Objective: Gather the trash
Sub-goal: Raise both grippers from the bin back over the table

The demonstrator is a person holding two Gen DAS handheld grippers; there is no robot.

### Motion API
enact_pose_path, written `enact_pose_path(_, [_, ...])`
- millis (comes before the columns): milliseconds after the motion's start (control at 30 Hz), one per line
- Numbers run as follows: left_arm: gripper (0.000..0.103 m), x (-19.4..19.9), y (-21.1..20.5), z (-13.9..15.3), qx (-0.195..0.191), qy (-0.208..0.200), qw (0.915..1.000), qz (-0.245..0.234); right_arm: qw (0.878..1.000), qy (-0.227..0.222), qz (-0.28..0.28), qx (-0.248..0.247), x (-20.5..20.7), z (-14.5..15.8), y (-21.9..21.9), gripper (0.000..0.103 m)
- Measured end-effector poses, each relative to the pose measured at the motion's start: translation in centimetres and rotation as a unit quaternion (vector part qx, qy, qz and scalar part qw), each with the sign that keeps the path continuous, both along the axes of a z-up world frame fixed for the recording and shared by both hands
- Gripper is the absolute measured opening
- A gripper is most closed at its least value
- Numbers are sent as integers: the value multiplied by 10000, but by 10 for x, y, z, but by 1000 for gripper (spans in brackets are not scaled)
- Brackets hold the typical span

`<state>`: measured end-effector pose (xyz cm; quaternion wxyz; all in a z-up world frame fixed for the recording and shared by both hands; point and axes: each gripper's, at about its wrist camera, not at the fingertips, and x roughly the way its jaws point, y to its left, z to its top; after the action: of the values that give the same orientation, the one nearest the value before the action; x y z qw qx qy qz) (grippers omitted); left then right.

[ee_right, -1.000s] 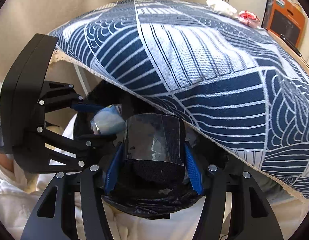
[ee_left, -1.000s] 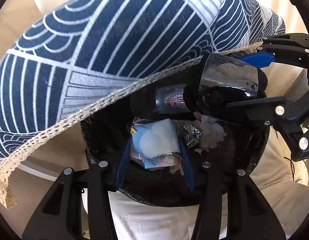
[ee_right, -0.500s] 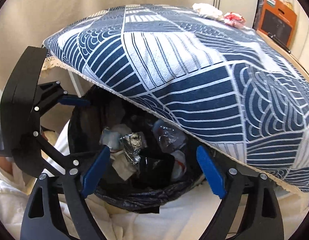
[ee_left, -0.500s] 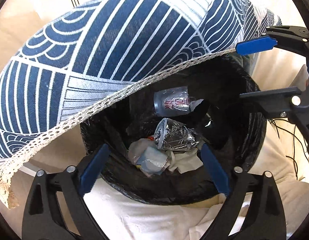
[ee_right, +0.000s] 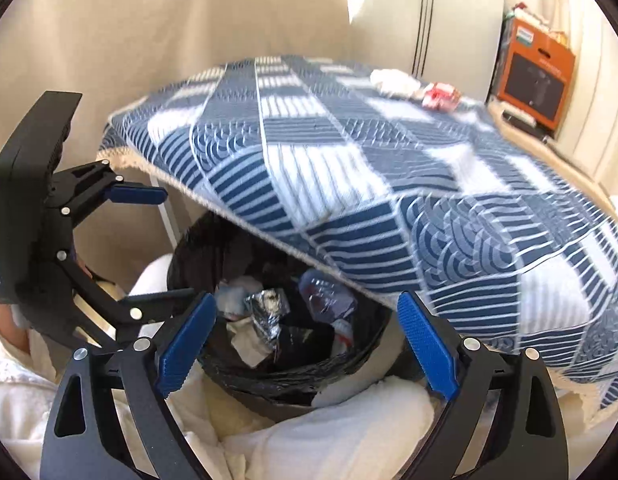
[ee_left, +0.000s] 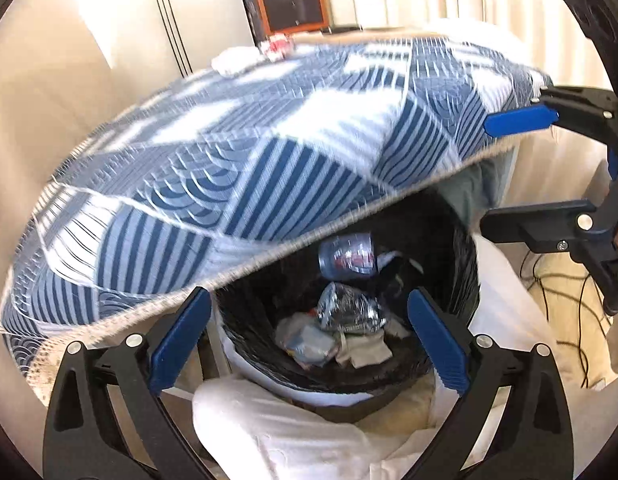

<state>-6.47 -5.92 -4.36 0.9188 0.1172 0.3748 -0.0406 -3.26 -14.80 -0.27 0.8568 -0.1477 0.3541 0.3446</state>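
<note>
My left gripper [ee_left: 309, 338] and right gripper [ee_right: 307, 346]: black angular plastic frames, silver screws at the joints, ribbed blue pads [ee_right: 427, 346]

The tablecloth [ee_left: 269, 152] overhangs the far half of the bin [ee_left: 465, 256]; only its near side lies open below my spread left gripper [ee_left: 309, 336] and right gripper [ee_right: 307, 344].

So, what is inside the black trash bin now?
Inside the trash bin lie a crumpled silver wrapper, a clear plastic cup, white tissue and a pale wrapper. The blue patterned tablecloth overhangs the bin's far side, so anything there stays hidden.
</note>
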Motion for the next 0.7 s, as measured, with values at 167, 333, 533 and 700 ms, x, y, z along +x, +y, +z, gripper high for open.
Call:
enact_pose_path(167, [97,-1,1,31,-3,-361,9992,143,9995,-271,-96,145,-5,30,-12,89])
enact_pose_path(333, [97,5,7,53,-124,-583,9981,171,9979,-531,-276,259,-4,59,-23,91])
enact_pose_path(533, [97,24,10,71,72,-781,9967,219,9961,-727,-361,333,7,84,-29,92])
enact_pose_path(700, [97,45,20,79,32,-779,9967,234,9942,-906,-505,299,20,92,-25,93])
